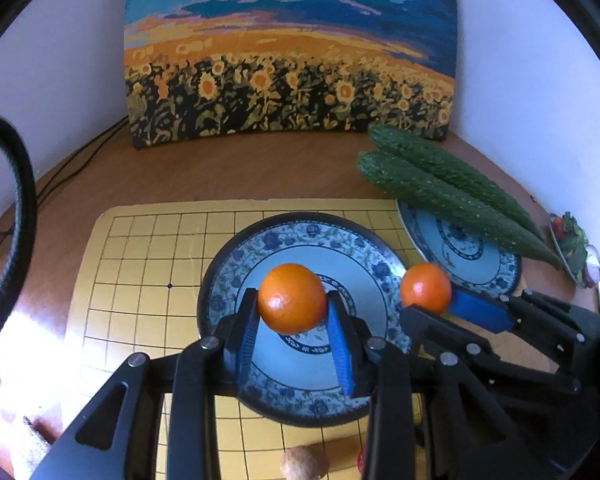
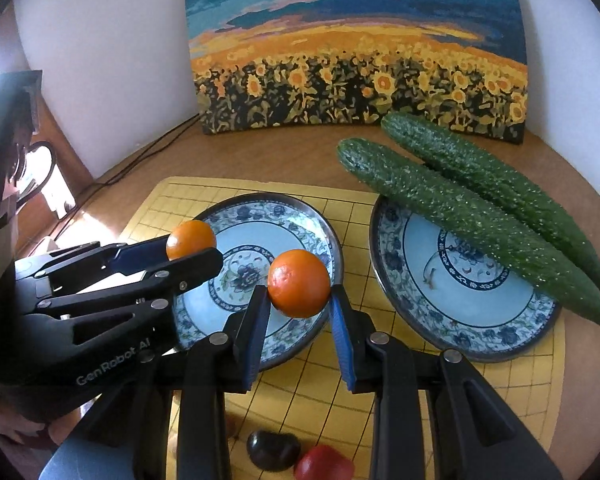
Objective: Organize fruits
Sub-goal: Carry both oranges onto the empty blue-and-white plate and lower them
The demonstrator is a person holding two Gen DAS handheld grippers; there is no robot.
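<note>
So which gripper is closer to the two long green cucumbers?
The right gripper. It is beside the cucumbers' plate; the left gripper is farther away, over the empty plate.

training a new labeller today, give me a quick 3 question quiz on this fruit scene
1. True or false: each claw is shut on an orange.
2. What lies across the right-hand plate? A) two cucumbers B) a banana C) nothing
3. Is any fruit resting on the left-hand plate yet?

Key
1. True: the left claw grips one orange, the right claw the other orange.
2. A: two cucumbers.
3. No, both oranges are held above it.
</note>
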